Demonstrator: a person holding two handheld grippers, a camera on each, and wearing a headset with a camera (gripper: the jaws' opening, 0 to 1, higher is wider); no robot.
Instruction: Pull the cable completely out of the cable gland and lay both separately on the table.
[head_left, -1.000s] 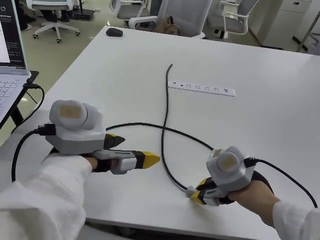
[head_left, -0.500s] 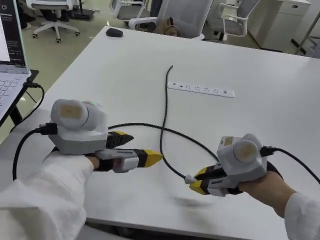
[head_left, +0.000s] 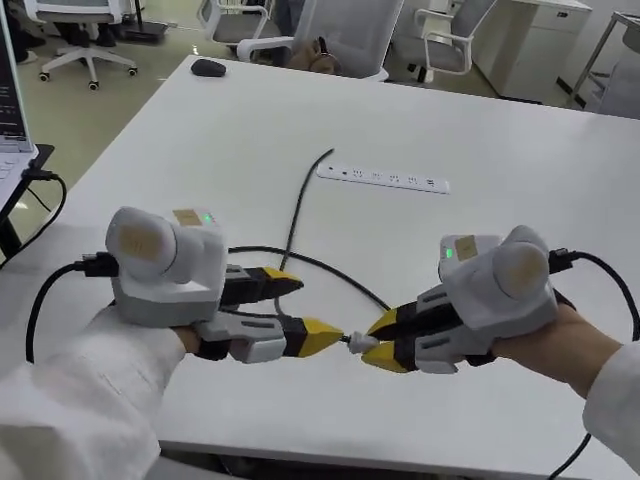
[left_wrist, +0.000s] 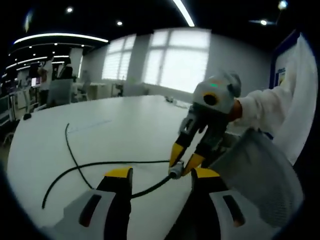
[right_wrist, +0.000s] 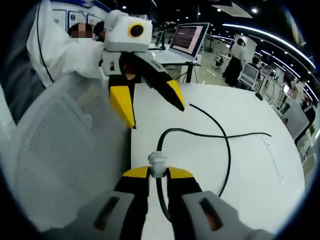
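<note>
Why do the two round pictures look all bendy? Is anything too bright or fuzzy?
Left gripper view: a fisheye lens bends the table into a curve, and the windows glare white. Right gripper view: same bending, ceiling lights streak, but the gland looks fairly sharp. Head view: straight lines, even light, no strong glare.

Wide white desk out front, a white power strip lying on it, a dark mouse at its far edge. Grey office chairs beyond, on pale floor. Big bright windows, ceiling strip lights overhead, a laptop open alongside.
</note>
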